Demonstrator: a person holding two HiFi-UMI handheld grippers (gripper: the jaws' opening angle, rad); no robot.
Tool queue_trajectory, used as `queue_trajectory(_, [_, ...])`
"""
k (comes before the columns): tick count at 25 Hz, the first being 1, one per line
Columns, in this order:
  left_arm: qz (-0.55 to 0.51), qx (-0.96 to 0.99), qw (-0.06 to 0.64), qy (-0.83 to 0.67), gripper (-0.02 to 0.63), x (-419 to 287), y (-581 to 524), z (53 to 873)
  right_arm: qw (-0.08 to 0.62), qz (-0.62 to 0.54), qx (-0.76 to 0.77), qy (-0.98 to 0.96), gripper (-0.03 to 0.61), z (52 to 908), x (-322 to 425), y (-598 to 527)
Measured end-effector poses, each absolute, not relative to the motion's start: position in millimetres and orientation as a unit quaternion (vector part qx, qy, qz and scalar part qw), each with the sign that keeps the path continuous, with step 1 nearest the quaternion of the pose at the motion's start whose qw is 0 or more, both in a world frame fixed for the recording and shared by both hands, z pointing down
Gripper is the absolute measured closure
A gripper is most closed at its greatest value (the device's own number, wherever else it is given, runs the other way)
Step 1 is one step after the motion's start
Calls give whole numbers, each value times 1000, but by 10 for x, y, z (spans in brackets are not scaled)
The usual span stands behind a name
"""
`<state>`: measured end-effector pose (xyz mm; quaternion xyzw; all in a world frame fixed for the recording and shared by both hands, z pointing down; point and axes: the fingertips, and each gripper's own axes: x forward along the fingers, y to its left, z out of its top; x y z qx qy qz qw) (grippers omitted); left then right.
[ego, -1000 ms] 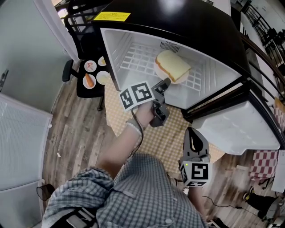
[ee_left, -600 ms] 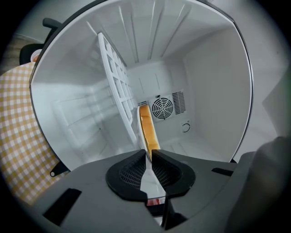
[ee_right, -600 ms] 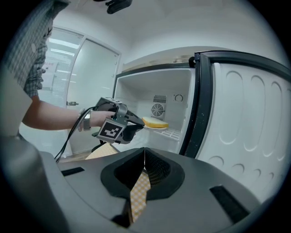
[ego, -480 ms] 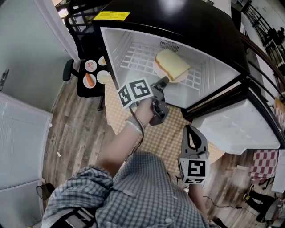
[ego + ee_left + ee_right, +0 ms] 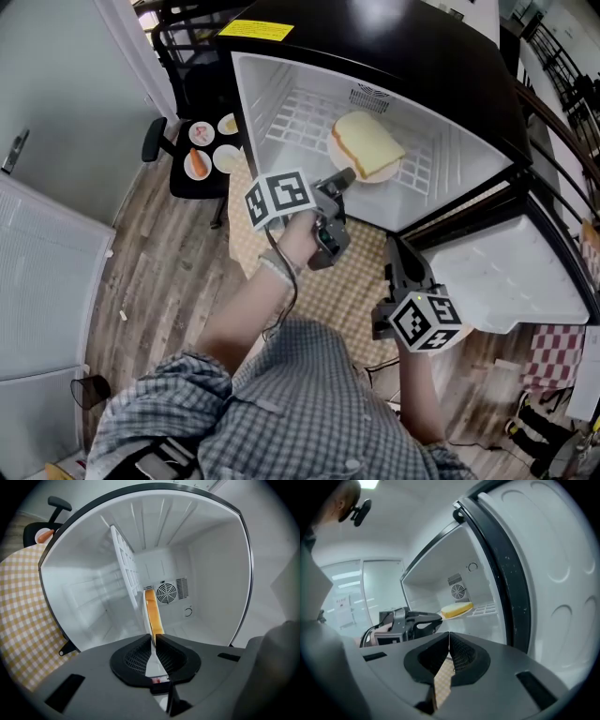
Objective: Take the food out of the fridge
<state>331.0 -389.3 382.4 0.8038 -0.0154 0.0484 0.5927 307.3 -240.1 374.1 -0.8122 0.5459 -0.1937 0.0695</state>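
The right gripper (image 5: 396, 251) rises from the lower right of the head view toward the middle, closer to the open fridge door (image 5: 511, 281), and its marker cube (image 5: 427, 322) now tilts. The black chair (image 5: 192, 94) at upper left shifts slightly right in frame.

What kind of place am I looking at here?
Probably a home-style kitchen corner, maybe a staged one: an open fridge with a sandwich on its wire shelf, wood flooring, and, oddly, an office chair holding plates of food.
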Motion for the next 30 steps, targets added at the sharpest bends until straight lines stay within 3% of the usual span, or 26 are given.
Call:
queue_trajectory(6, [60, 809, 584, -15, 577, 3223, -3889, 3815, 120, -227, -796, 548, 568, 3814, 3224, -2747])
queue_trajectory(11, [63, 810, 583, -12, 577, 3179, -3900, 3812, 245, -269, -764, 533, 566, 3806, 3387, -2976])
queue_trajectory(16, [65, 809, 585, -5, 577, 3126, -3894, 3822, 311, -301, -743, 510, 565, 3891, 3526, -3070])
queue_trajectory(18, [66, 809, 584, -3, 577, 3098, -3889, 3824, 334, -305, -733, 509, 507, 3883, 3557, -3106])
queue_trajectory(25, [68, 814, 577, 2, 574, 3022, -3870, 3816, 372, -311, -714, 506, 497, 3800, 3577, -3204])
queue_trajectory(30, [59, 818, 572, 5, 575, 2973, -3862, 3787, 354, -313, -720, 508, 508, 3795, 3522, -3216])
